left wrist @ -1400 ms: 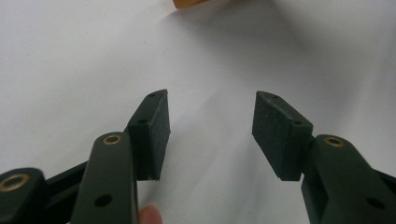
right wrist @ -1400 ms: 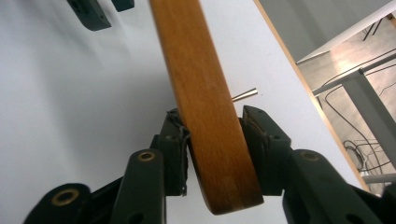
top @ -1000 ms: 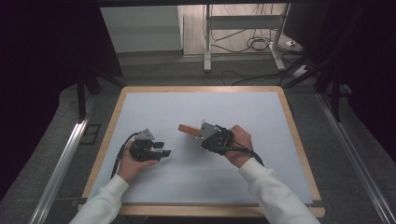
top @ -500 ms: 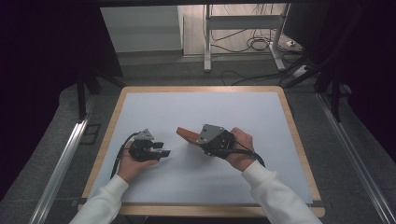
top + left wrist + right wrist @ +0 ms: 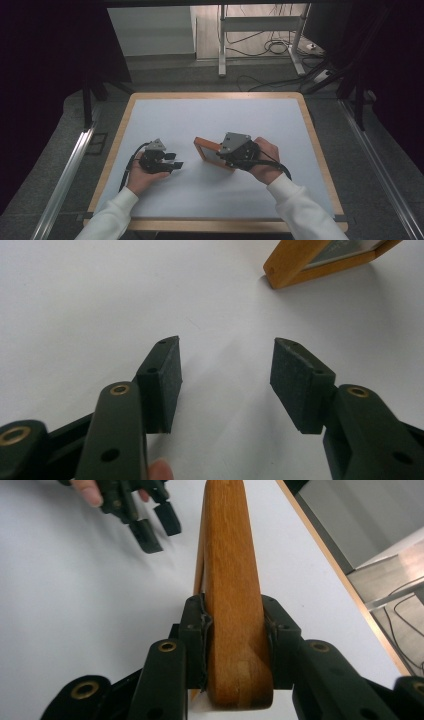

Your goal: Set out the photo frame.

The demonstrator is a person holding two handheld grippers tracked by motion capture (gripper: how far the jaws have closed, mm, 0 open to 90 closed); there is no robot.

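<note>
High view: we see the wooden frame (image 5: 209, 153) near the middle of the tabletop (image 5: 165, 115), tipped up on edge and clamped by the right gripper (image 5: 224, 153), whose fingers press on either side of one frame rail. The frame juts out from those fingers toward our left hand, so its free end lies between the two grippers, well apart from the tabletop's rim.

In the right gripper view we look straight along the clamped rail (image 5: 231, 585): its long axis runs away from the fingers (image 5: 194, 630), which squeeze it on both flanks, and the rest of the frame falls away behind it toward the white surface.

The left gripper (image 5: 174, 161) rests low at the left of the frame, its fingers (image 5: 165, 380) released with only bare tabletop between them. In the left gripper view the frame's near corner (image 5: 295, 265) lies ahead and off to the right of that gap, so we judge that the left hand would need to travel forward and swing right to meet it. The right hand is plainly the nearer one, since it already has the frame.

The tabletop is a plain white sheet with a pale wooden border. Beyond it we see a grey floor, cables and the legs of a metal stand (image 5: 260, 30); dark curtains close off both sides.
</note>
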